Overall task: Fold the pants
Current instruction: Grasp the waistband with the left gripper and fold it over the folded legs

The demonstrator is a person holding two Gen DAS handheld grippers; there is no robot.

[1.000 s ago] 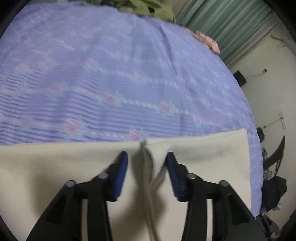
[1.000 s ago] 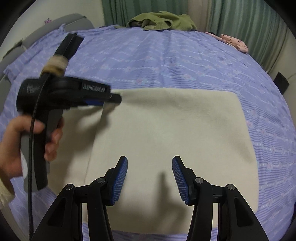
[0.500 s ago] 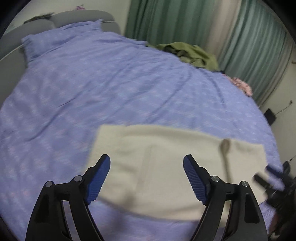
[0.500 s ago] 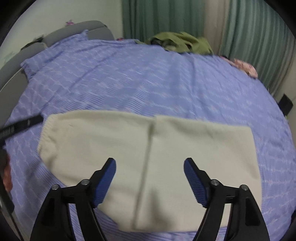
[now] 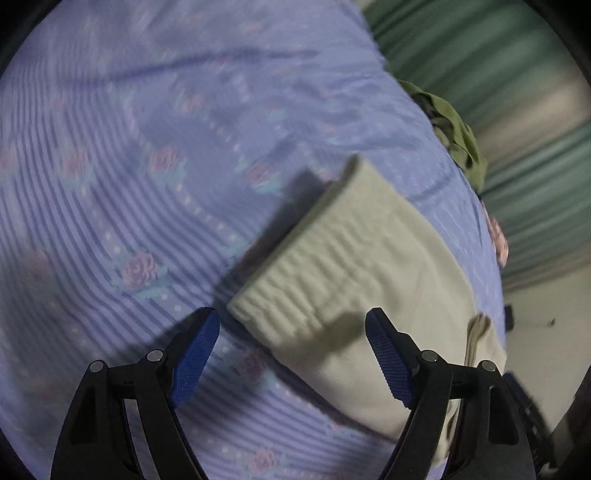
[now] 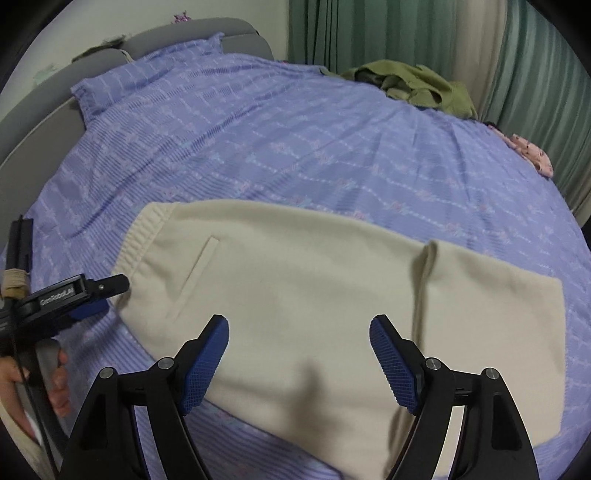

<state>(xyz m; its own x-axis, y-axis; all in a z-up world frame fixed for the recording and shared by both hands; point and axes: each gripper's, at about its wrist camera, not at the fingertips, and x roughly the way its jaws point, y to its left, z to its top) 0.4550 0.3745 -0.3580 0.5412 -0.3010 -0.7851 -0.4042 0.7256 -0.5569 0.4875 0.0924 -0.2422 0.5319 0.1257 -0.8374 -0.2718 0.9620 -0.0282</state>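
Cream pants (image 6: 325, 306) lie folded into a broad rectangle on a bed covered with a lilac sheet (image 6: 295, 140) printed with stripes and small roses. The gathered elastic waistband (image 6: 144, 236) forms the left end of the rectangle in the right wrist view, with a slit pocket (image 6: 197, 266) just inside it, and a raised fold line (image 6: 423, 288) runs across the cloth toward the right end.

The left gripper (image 5: 291, 354) hovers over the near corner of the waistband (image 5: 295, 280). Its blue-padded fingers (image 5: 195, 350) stand wide apart and hold nothing; one finger is above the bare sheet (image 5: 110, 184), the other above the cream cloth (image 5: 388, 277). In the right wrist view the same left gripper (image 6: 107, 291) shows at the left edge, held in the person's left hand (image 6: 55, 384), its tip right at the waistband corner; whether it touches the cloth cannot be told.

The right gripper (image 6: 297, 362) hangs above the near edge of the pants, its fingers (image 6: 207, 362) also spread wide and empty, one on either side of the middle of the rectangle.

At the far side of the bed lie a crumpled olive-green garment (image 6: 413, 86) and a small pink patterned cloth (image 6: 532, 151), both well apart from the pants. Green curtains (image 6: 535, 74) hang behind them, and a grey padded headboard (image 6: 184, 35) rises at the far left.
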